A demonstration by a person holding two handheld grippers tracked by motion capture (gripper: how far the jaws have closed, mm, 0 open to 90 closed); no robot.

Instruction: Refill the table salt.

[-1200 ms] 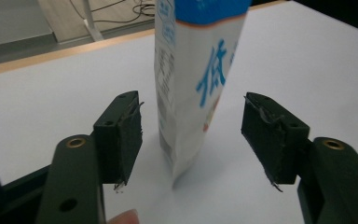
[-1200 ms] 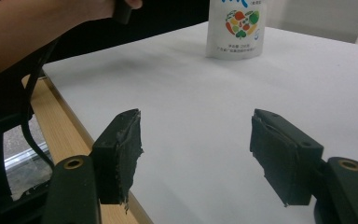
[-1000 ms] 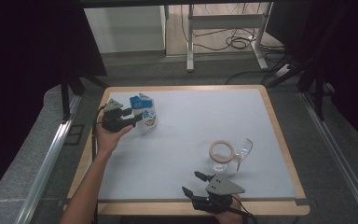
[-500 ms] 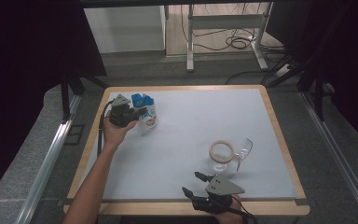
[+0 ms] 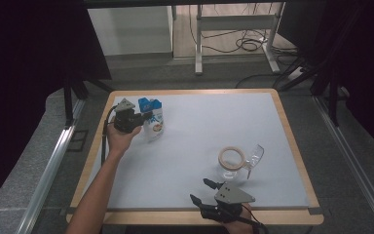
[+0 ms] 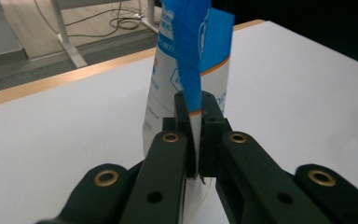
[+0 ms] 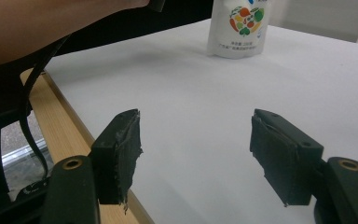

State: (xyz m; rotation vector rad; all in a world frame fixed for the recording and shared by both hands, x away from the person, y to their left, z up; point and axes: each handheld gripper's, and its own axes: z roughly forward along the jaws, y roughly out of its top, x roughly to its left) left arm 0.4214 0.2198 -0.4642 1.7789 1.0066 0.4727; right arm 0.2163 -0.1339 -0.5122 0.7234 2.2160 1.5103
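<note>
1. The white stand-up pouch with a blue top and printed front (image 5: 153, 118) stands upright near the far left corner of the white surface (image 5: 199, 141), its long axis vertical.
2. The left hand-held gripper (image 5: 137, 118) meets the pouch from its left side; its jaws have just been closing and now stand clamped on the pouch's side seam, as the left gripper view shows, with the thin white and blue edge (image 6: 192, 93) pinched between the pads.
3. The right hand-held gripper (image 5: 207, 190) rests at the near edge of the surface, well apart from the pouch; its jaws stand apart with nothing between them, and the pouch (image 7: 237, 28) lies far ahead of them.
4. A clear plastic jug with a tan ring at its mouth (image 5: 236, 161) sits between the right hand-held gripper and the right edge.
5. Judgement: the left hand is the nearer and already holds the pouch, so a lift straight up along its vertical axis seems the likely coming move.
</note>
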